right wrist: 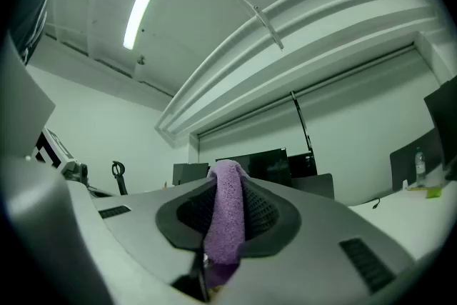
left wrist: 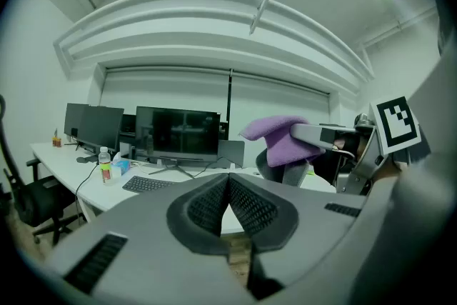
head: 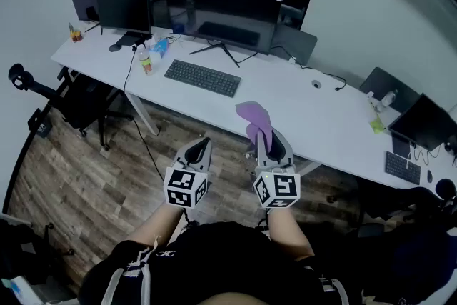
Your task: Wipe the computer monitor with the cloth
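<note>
In the head view I am holding the left gripper (head: pixel 205 143) and the right gripper (head: pixel 263 135) side by side, low in front of me, over the wood floor (head: pixel 93 175) at the near edge of the white desk (head: pixel 300 100). The purple cloth (head: pixel 253 114) is sticking out of the right jaws and reaching over the desk edge. The monitor (head: pixel 221 14) is standing at the far side of the desk behind a keyboard (head: pixel 202 77), well apart from the cloth, with a bottle (head: pixel 146 62) and a second, smaller screen (head: pixel 124 8) off to its left. In the left gripper view I am seeing the jaws pressed together at their tips with nothing between them. The cloth is showing off to the right, hanging from the other gripper, and the monitor is facing me dark across the desk. In the right gripper view the jaws are clamping the cloth. It is running as a narrow folded strip up the middle between the two ribbed pads, and its rounded end is poking out just past the tips. The monitor is showing beyond it, partly hidden by the cloth.
</note>
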Available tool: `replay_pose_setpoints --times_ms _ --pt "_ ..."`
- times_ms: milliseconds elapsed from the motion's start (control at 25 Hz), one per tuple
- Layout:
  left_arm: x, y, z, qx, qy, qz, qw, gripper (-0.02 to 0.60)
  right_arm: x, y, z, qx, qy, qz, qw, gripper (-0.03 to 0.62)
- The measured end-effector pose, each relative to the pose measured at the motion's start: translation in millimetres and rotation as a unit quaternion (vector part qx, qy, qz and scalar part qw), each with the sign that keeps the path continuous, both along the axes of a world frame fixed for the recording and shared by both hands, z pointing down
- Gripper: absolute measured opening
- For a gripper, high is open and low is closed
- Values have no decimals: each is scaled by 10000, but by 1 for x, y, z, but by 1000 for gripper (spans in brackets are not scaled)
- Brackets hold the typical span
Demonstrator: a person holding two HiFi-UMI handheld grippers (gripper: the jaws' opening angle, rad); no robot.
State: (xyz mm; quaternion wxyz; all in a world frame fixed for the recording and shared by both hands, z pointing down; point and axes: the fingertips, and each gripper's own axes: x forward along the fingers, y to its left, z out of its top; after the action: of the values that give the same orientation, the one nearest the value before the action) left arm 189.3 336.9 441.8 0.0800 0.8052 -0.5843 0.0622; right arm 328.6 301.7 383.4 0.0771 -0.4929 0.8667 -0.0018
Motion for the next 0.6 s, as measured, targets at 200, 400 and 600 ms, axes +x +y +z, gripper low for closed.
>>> replay_pose_setpoints --times_ms 200,400,600 --pt "-12 -4 -2 32 39 -81 10000 14 -9 -1 1 7 103 -48 9999 83" --pt "-18 2 -4 93 75 -24 9999 14 -14 2 2 -74 31 -13 10000 84" --pt "-46 17 4 108 53 11 9999 14 -37 16 8 -127 12 69 9999 86"
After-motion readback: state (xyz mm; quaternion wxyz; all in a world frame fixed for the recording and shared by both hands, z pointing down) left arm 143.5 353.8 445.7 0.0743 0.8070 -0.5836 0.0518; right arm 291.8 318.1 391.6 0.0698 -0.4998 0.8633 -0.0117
